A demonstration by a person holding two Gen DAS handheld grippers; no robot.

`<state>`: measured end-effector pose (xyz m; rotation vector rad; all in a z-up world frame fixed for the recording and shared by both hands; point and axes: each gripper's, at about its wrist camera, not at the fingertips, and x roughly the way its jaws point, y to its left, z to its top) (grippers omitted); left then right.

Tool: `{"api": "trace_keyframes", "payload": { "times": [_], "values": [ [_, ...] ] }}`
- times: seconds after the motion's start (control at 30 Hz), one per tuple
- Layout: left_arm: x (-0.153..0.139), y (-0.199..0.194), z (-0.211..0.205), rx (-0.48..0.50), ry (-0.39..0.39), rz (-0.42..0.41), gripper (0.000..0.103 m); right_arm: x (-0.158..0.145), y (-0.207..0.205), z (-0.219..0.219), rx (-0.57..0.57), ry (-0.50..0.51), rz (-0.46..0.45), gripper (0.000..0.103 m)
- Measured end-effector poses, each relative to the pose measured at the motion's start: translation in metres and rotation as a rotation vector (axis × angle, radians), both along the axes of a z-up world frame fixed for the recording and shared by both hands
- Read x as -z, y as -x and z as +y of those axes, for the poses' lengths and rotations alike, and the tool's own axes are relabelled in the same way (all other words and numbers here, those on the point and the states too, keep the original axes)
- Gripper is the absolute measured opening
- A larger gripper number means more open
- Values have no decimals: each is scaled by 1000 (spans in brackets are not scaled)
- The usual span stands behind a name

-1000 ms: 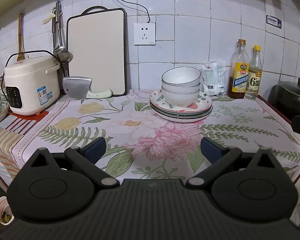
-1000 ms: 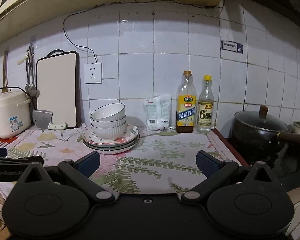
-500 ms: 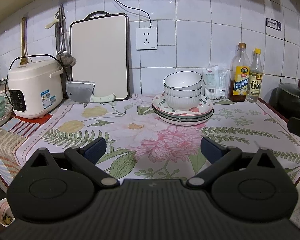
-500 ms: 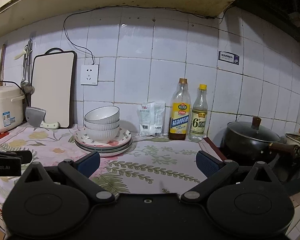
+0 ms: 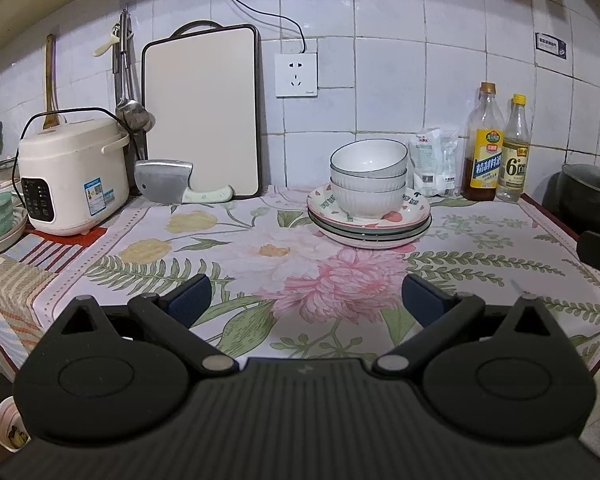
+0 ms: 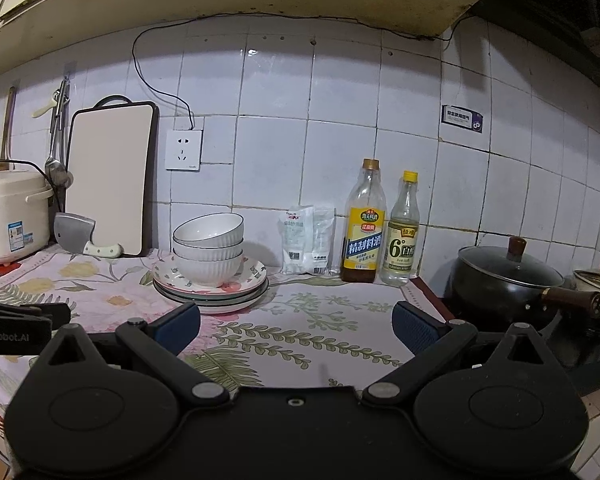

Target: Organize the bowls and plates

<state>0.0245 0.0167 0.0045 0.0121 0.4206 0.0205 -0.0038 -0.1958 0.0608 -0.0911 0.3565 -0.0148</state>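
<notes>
Three white ribbed bowls (image 5: pixel 368 178) are stacked on a stack of patterned plates (image 5: pixel 370 226) at the back of the floral counter cloth; both also show in the right wrist view, the bowls (image 6: pixel 209 250) on the plates (image 6: pixel 212 290). My left gripper (image 5: pixel 306 300) is open and empty, low over the cloth, well in front of the stack. My right gripper (image 6: pixel 296 324) is open and empty, to the right of the stack and short of it.
A rice cooker (image 5: pixel 74 176), a cleaver (image 5: pixel 168 187) and a cutting board (image 5: pixel 202 116) stand at the back left. Two bottles (image 6: pixel 364 224) and a white packet (image 6: pixel 308 240) stand by the wall. A black lidded pot (image 6: pixel 508 280) sits at the right.
Both grippers have tilted up and drawn back a little, so the stack sits lower in both views. Jaws stayed open. Nothing on the counter moved.
</notes>
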Motion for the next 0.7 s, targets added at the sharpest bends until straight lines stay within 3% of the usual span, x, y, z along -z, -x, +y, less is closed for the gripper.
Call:
{"api": "trace_keyframes", "payload": {
  "times": [0.7],
  "values": [
    [3,-1,-2,16,0,13,103,5,-6,-3,10,6,25,103]
  ]
}}
